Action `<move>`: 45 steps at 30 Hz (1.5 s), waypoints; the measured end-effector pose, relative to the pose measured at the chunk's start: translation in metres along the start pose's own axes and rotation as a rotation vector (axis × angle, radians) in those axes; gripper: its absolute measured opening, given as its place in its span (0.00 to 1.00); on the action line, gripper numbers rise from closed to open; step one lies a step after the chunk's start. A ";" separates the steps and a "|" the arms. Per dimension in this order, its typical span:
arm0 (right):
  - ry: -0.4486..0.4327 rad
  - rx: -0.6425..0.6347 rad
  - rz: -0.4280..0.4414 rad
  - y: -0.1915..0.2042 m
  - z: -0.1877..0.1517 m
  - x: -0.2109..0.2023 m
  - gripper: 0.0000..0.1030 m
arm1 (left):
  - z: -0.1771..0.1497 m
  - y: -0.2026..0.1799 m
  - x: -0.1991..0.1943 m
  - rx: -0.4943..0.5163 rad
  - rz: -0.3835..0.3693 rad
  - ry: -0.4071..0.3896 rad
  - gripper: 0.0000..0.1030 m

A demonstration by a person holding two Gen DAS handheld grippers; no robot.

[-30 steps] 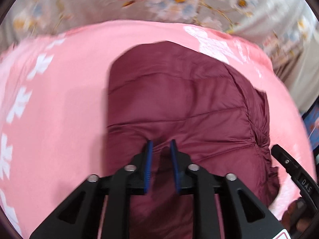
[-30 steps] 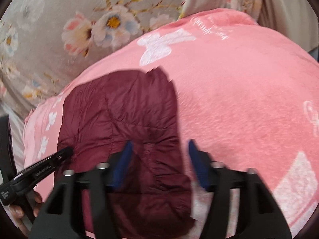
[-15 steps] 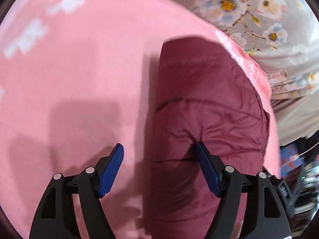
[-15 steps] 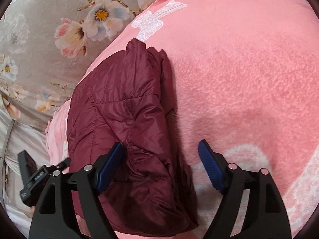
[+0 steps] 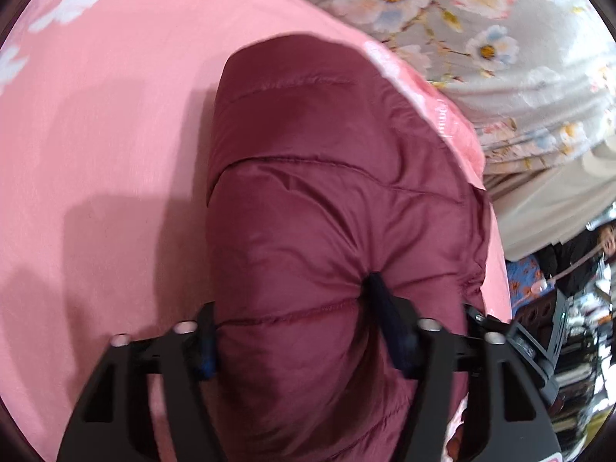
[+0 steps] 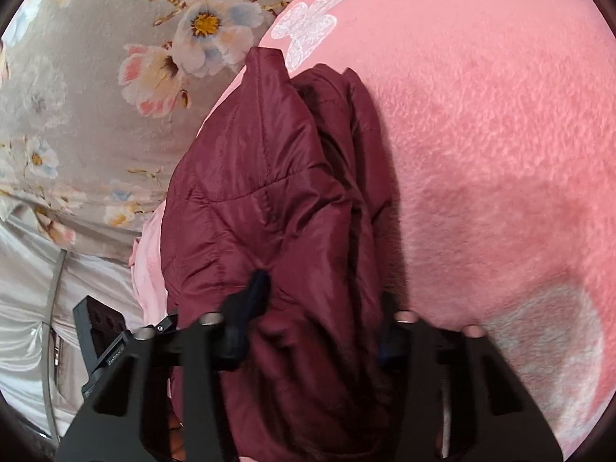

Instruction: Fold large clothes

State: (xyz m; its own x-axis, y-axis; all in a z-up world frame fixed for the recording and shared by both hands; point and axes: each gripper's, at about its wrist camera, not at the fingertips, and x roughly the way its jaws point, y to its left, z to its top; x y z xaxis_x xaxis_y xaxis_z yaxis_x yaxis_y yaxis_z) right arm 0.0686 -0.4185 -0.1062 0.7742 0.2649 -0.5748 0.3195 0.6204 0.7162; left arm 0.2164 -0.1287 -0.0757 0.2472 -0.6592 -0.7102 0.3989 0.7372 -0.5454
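A folded maroon puffer jacket (image 5: 319,200) lies on a pink blanket (image 5: 96,123). In the left wrist view my left gripper (image 5: 296,331) straddles the near end of the bundle, its blue pads pressed into the padding on both sides. In the right wrist view the same jacket (image 6: 269,200) shows as stacked folded layers, and my right gripper (image 6: 319,323) also clamps its near end, the left pad dug into the fabric. The right pad is partly hidden behind the jacket.
The pink blanket (image 6: 500,134) with white butterfly prints spreads to the right. A grey floral bedsheet (image 6: 77,96) lies beyond the blanket edge, also in the left wrist view (image 5: 500,38). Dark clutter (image 5: 569,308) sits off the bed at the right.
Both grippers have moved in over the folded jacket and closed on its thick end from opposite sides. The left gripper let go of a fold a second ago, opened wide, then squeezed.
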 end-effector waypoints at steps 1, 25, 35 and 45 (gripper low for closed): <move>-0.008 -0.027 -0.014 0.008 0.000 -0.004 0.18 | 0.002 -0.002 -0.004 0.019 -0.008 -0.005 0.40; -0.268 -0.646 0.040 0.276 0.008 0.057 0.14 | 0.096 0.062 -0.167 0.361 0.093 -0.482 0.28; -0.057 -0.569 -0.097 0.221 0.010 0.198 0.25 | 0.118 0.160 -0.053 0.275 0.201 -0.325 0.34; -0.149 -0.565 -0.198 0.203 0.003 0.107 0.43 | 0.093 0.152 -0.106 0.185 0.374 -0.287 0.44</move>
State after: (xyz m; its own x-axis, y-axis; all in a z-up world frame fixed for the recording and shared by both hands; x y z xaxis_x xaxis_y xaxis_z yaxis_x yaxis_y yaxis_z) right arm 0.2179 -0.2663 -0.0217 0.8106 0.0239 -0.5852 0.1580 0.9532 0.2578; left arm 0.3322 0.0394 -0.0416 0.6255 -0.3885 -0.6766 0.3800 0.9091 -0.1708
